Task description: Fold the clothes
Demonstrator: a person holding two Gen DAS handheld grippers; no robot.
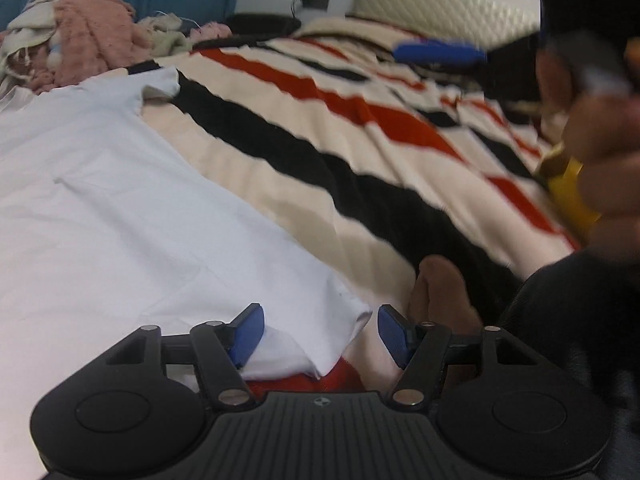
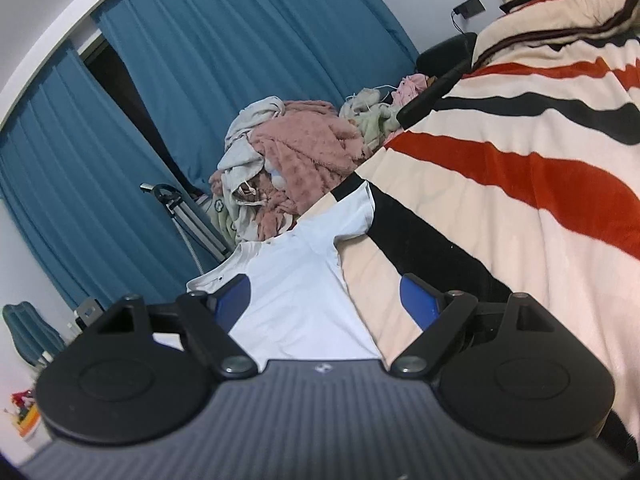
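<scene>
Left gripper (image 1: 320,334): its jaws stand apart, with blue pads (image 1: 248,332), and it grasps nothing; the lower corner of the shirt lies between them.
Right gripper (image 2: 326,302): also released, fingers spread wide, one pad over the shirt and the other over the blanket.
Shirt (image 1: 120,200): white, spread flat on the bed along its left side, with one short sleeve (image 2: 354,210) pointing out to the right; its collar end is the far end, near the edge of the bed.
Blanket (image 1: 360,140): under the shirt, cream with black and red stripes, covering the bed.
Hand (image 1: 600,140): blurred at the right edge of the left view, holding something yellow; what it is I cannot tell.
Pile of clothes (image 2: 288,160): pink and pale pieces heaped beyond the shirt.
Curtain (image 2: 240,60): blue, behind the pile.
Headboard (image 1: 440,4): pale and quilted, at the far end of the bed.
</scene>
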